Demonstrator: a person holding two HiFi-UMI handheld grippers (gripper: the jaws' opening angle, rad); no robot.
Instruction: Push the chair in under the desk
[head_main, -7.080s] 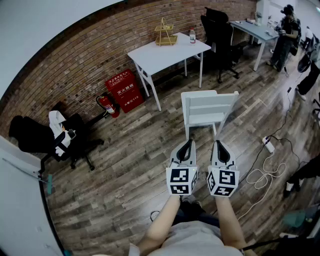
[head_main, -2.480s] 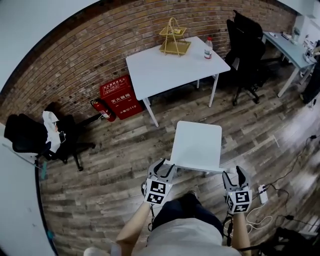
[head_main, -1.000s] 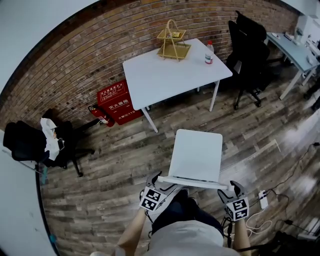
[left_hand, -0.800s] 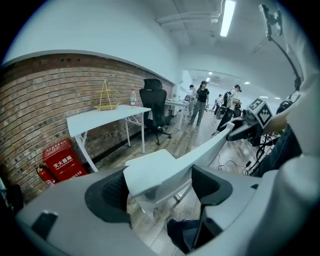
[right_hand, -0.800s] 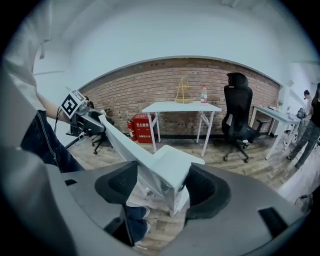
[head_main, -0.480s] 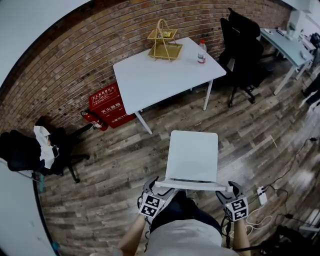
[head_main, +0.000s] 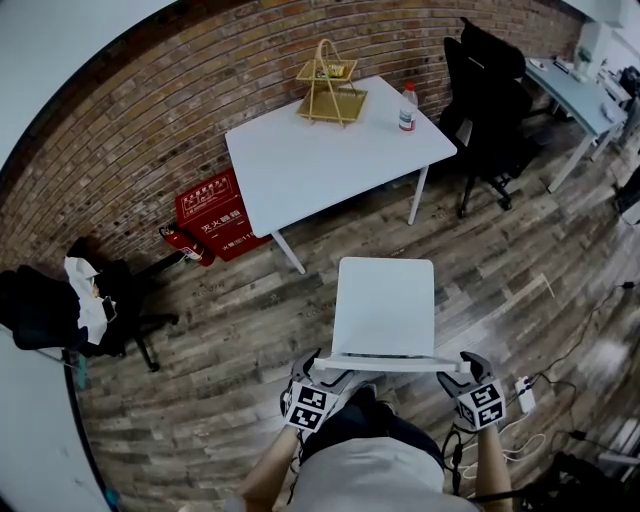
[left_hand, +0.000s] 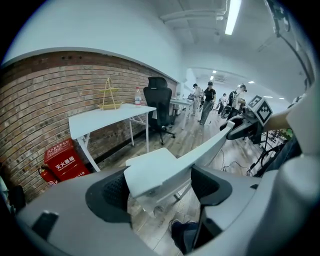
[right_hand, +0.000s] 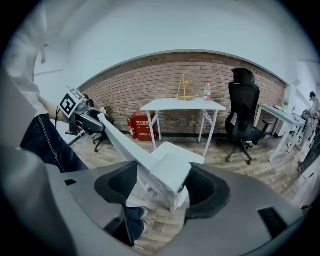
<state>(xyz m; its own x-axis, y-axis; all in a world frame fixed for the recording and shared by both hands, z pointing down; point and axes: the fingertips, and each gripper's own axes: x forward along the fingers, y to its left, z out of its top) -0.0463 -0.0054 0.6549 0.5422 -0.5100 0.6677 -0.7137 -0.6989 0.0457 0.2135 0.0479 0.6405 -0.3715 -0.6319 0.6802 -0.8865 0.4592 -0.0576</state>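
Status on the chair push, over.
Left gripper, right gripper: jaws shut on chair backrest ends. Chair short of desk, seat facing it. Nothing seen between them.

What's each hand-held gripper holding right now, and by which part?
Both grip the white chair by its backrest's top rail: left hand-held gripper at the rail's left end, right hand-held gripper at its right end.

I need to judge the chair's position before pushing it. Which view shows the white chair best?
The head view: the white chair shows its seat and top rail from above, apart from the white desk. The left and right gripper views each show only one end of its backrest between the jaws, with part of the seat.
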